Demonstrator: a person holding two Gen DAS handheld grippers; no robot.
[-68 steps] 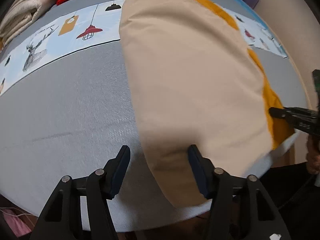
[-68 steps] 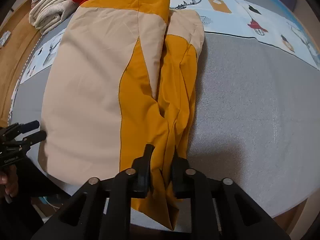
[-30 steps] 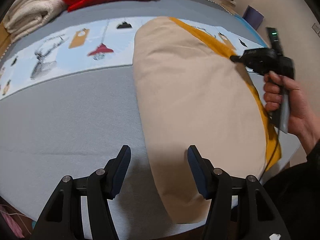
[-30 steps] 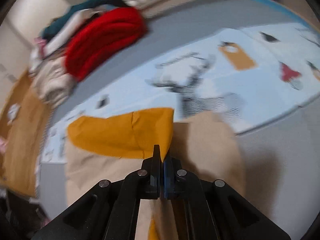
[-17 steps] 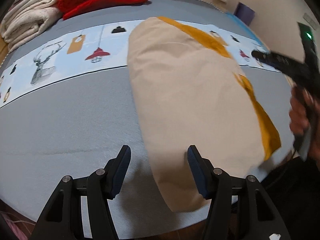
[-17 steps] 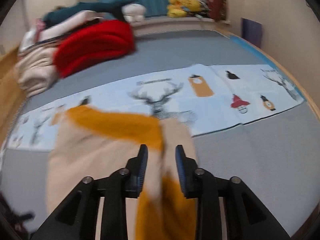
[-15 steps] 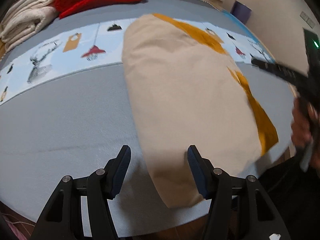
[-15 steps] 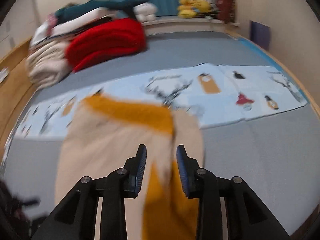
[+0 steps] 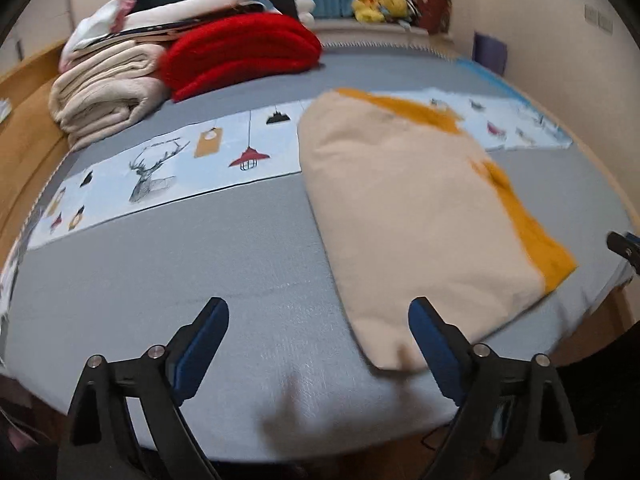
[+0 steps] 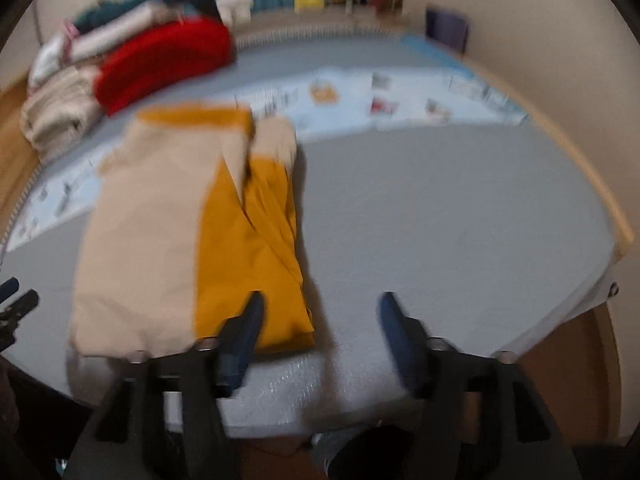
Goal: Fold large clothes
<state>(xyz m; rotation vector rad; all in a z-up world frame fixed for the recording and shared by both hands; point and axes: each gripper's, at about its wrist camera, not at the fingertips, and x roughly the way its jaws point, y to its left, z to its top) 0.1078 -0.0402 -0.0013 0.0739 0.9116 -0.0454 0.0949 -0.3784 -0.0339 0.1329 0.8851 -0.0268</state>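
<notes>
Garment (image 9: 404, 216), beige w/ mustard panels, lies folded lengthwise on the grey bed (image 9: 160, 264), near its front edge, likely so both grippers can reach the hem. Left gripper (image 9: 316, 344) hovers wide open, holding nothing, its right finger just beside the garment's near corner. Right gripper (image 10: 320, 332) is also wide open & empty, left finger over the mustard edge. A sec ago the right one was pinched shut on mustard fabric farther up the bed; it has since let go & pulled back.

both wrist cams sit low at the bed (image 9: 160, 280) foot edge, facing its far end; both share the folded garment (image 9: 408, 216) (image 10: 160, 220).
</notes>
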